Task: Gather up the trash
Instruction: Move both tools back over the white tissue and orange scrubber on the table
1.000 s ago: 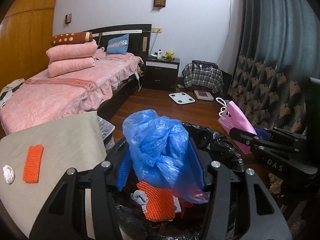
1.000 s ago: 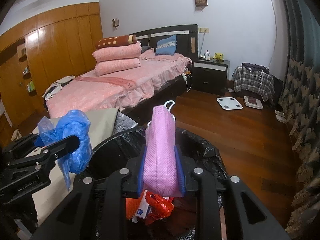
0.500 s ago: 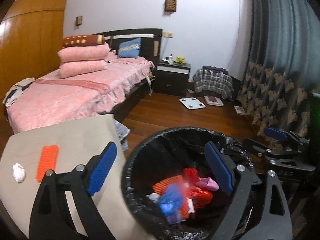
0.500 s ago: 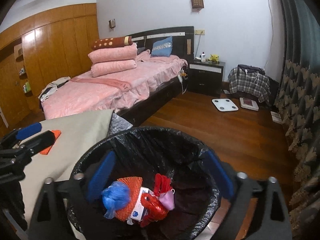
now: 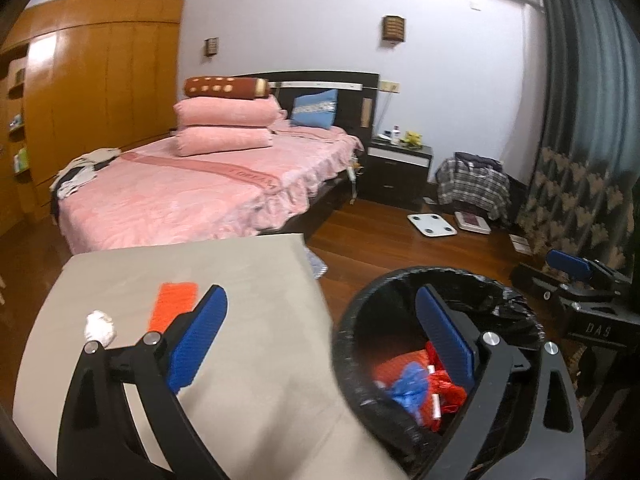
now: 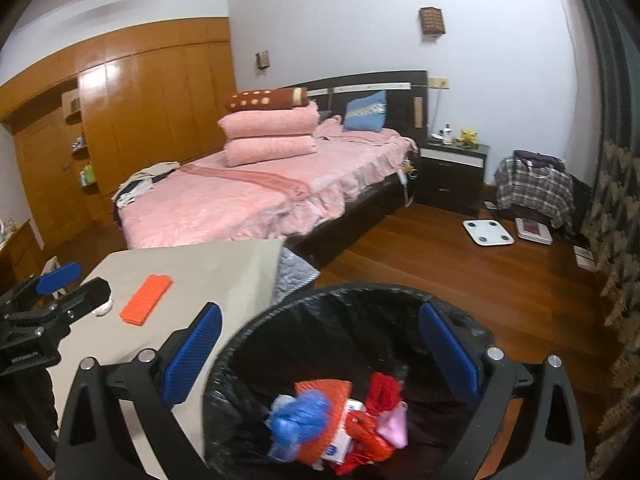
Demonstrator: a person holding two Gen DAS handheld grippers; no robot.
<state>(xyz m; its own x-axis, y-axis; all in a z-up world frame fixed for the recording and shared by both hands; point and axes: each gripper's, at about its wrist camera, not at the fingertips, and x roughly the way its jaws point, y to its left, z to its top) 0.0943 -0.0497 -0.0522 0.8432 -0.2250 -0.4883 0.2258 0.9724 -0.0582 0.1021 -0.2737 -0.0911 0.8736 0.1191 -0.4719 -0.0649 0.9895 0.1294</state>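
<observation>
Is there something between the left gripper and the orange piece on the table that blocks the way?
Nothing visible does. The left gripper is open and empty, and only bare table lies before the orange piece. A white wad sits beside it, apart.

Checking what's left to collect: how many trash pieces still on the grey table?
2: an orange mesh piece mid-table and a white crumpled wad just left of it, partly hidden behind the left gripper's finger in the right wrist view.

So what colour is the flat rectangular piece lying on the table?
Orange, lying beside a white wad; clearest in the right wrist view.
</observation>
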